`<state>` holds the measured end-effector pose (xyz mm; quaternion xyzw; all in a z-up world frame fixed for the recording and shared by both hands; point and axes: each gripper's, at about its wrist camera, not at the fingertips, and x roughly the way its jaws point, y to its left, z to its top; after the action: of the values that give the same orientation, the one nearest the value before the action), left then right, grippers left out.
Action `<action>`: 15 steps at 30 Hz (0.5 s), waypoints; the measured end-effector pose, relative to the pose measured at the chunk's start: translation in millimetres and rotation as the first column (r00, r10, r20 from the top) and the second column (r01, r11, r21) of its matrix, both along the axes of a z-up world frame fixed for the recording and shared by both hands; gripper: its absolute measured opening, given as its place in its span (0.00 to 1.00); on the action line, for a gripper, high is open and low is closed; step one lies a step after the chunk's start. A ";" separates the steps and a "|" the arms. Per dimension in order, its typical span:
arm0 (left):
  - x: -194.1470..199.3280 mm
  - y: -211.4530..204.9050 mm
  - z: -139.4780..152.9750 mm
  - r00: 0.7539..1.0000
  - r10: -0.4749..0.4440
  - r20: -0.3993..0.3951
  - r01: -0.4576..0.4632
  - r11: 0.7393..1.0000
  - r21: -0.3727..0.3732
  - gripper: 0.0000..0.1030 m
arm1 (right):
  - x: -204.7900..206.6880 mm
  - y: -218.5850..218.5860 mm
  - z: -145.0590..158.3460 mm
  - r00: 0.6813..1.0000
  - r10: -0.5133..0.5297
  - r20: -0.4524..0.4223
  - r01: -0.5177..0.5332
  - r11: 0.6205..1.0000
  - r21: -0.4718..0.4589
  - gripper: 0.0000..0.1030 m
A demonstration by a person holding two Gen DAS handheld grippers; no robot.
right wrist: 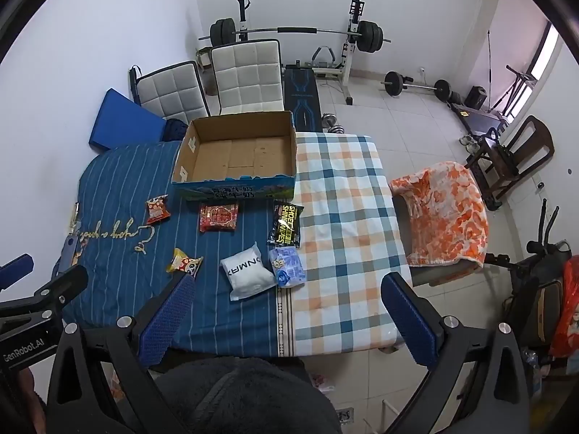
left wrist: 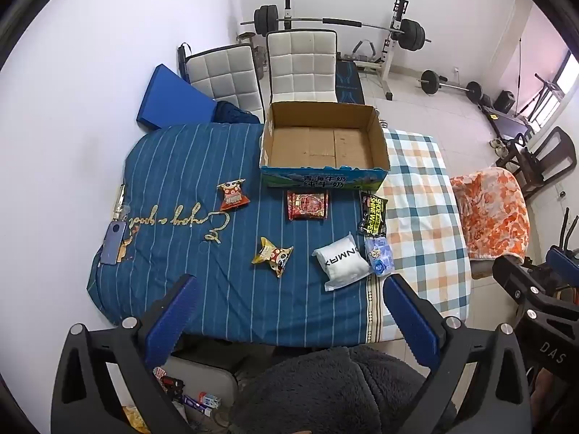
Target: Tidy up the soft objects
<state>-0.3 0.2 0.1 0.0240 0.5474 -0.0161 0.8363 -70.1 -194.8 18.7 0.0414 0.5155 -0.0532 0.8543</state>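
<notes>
Both claws gape wide, holding nothing, above the cloth-draped surface.
Left claw [left wrist: 289,311] and right claw [right wrist: 289,307] show ribbed blue pads. Crinkly snack packets [left wrist: 273,255], a puffy white pouch [left wrist: 342,266] and glossy wipes pack [left wrist: 372,213] lie before the empty cardboard box [left wrist: 322,144] on striped fabric.

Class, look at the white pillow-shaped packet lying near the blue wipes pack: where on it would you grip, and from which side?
Grip the white packet across its puffy middle, coming from above. It lies flat on the striped cloth, so its edges offer little. Its right edge sits close to the blue wipes pack, so set the tongs along the free near-left and far-right sides. Both tongs stand open and empty.
</notes>
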 end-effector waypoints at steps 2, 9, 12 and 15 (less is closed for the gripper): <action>-0.3 0.2 0.0 1.000 0.000 0.003 0.000 1.000 -0.003 1.00 | 0.3 -0.1 -0.1 1.000 0.000 0.010 0.000 1.000 0.002 1.00; 2.9 3.1 -3.1 1.000 0.012 0.012 -0.012 1.000 -0.011 1.00 | 0.0 -6.5 1.3 1.000 -0.006 0.013 0.006 1.000 0.008 1.00; 3.0 5.3 -3.2 1.000 0.014 0.016 -0.014 1.000 -0.012 1.00 | 0.9 -8.8 1.2 1.000 -0.010 0.016 0.010 1.000 0.005 1.00; 1.6 1.4 0.8 1.000 0.018 0.020 -0.018 1.000 -0.012 1.00 | 1.8 -9.4 2.2 1.000 -0.008 0.012 0.008 1.000 0.010 1.00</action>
<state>1.3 1.6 0.9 0.0145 0.5391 -0.0116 0.8420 -68.3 -204.2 20.8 0.0482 0.5103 -0.0538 0.8569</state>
